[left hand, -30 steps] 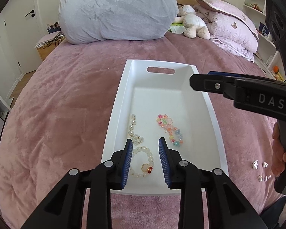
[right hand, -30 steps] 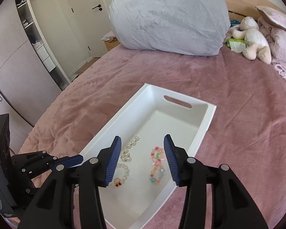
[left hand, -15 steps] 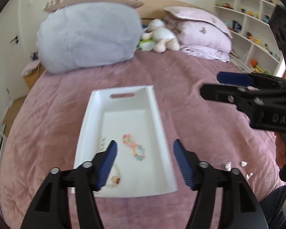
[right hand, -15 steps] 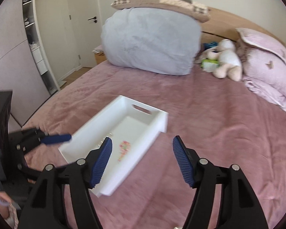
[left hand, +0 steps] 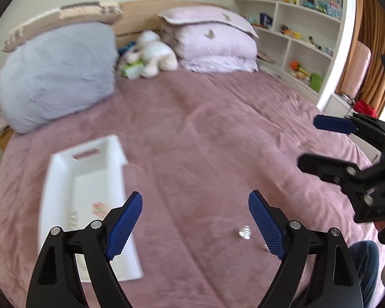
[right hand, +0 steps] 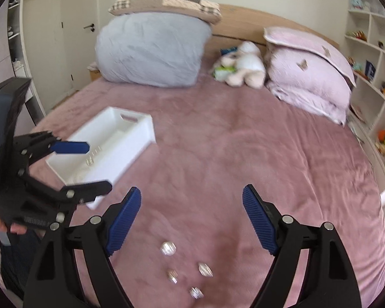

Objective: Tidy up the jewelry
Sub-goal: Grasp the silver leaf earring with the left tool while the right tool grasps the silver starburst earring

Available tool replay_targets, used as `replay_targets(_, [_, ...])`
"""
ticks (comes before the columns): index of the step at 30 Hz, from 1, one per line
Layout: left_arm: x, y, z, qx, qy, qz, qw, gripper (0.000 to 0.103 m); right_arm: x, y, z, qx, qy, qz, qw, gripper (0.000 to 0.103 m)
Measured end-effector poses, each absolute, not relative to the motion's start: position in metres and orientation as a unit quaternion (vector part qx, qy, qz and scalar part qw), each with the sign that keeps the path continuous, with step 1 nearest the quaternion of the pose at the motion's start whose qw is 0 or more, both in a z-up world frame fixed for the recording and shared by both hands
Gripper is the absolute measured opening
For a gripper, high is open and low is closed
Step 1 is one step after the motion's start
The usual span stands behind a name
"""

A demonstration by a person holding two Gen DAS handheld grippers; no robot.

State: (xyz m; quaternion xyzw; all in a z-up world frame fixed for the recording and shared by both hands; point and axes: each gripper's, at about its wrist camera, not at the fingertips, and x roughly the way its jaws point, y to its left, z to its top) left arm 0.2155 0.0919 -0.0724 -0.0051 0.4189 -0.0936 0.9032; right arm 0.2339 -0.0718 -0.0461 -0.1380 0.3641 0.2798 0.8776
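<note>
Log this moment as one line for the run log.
left gripper: open, empty | right gripper: open, empty, above four silver pieces on bedspread | white tray: holds bracelets, to the left

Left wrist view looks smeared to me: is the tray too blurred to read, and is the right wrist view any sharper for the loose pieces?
Left wrist view: motion blur smears the white tray and the beads in it; the left tool stays crisp. Right wrist view: milder blur; four silvery pieces on the pink bedspread can be counted below the open right tool, shapes unclear. Fisheye bends both edges.
</note>
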Motion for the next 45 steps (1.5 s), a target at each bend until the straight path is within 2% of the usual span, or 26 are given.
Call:
replay_targets(8, [0.241,0.051,-0.123,0.003,0.471,-0.115,0.875,0.086,0.204,-0.108,-0.12,-0.209,0.402,0.328,0.829,0.079])
replay_targets(12, [0.245,0.034,-0.141,0.017,0.484,-0.118,0.867,0.086,0.194,-0.112,-0.156,-0.218,0.434,0.366,0.794,0.071])
replay_targets(15, [0.245,0.021,-0.16,0.04,0.501,-0.122,0.856,0.086,0.189,-0.11,-0.177,-0.245,0.443,0.379,0.775,0.071])
replay_targets(21, [0.245,0.004,-0.187,0.06,0.524,-0.128,0.84,0.086,0.198,-0.11,-0.2,-0.252,0.474,0.407,0.739,0.07])
replay_targets(25, [0.246,-0.005,-0.209,0.073,0.547,-0.129,0.824,0.086,0.206,-0.11,-0.219,-0.271,0.5,0.405,0.716,0.058])
replay_targets(27, [0.246,-0.009,-0.217,0.081,0.553,-0.129,0.819,0.086,0.205,-0.108,-0.232,-0.288,0.511,0.402,0.703,0.056])
replay_targets(34, [0.249,-0.011,-0.227,0.081,0.561,-0.125,0.815,0.086,0.212,-0.109,-0.246,-0.254,0.519,0.411,0.705,0.056])
replay_targets(35, [0.25,-0.01,-0.228,0.079,0.563,-0.125,0.813,0.084,0.214,-0.108,-0.248,-0.253,0.522,0.411,0.703,0.056])
replay_targets(37, [0.252,-0.009,-0.233,0.069,0.576,-0.125,0.805,0.065,0.216,-0.108,-0.249,-0.248,0.525,0.416,0.7,0.051])
replay_targets(41, [0.25,-0.003,-0.237,0.058,0.578,-0.124,0.804,0.055,0.216,-0.109,-0.248,-0.237,0.53,0.422,0.696,0.04])
replay_targets(44, [0.249,-0.001,-0.236,0.06,0.577,-0.124,0.805,0.043,0.216,-0.111,-0.247,-0.231,0.532,0.425,0.695,0.036])
replay_targets(45, [0.249,0.0,-0.235,0.056,0.578,-0.124,0.805,0.038,0.216,-0.111,-0.246,-0.229,0.532,0.427,0.694,0.03])
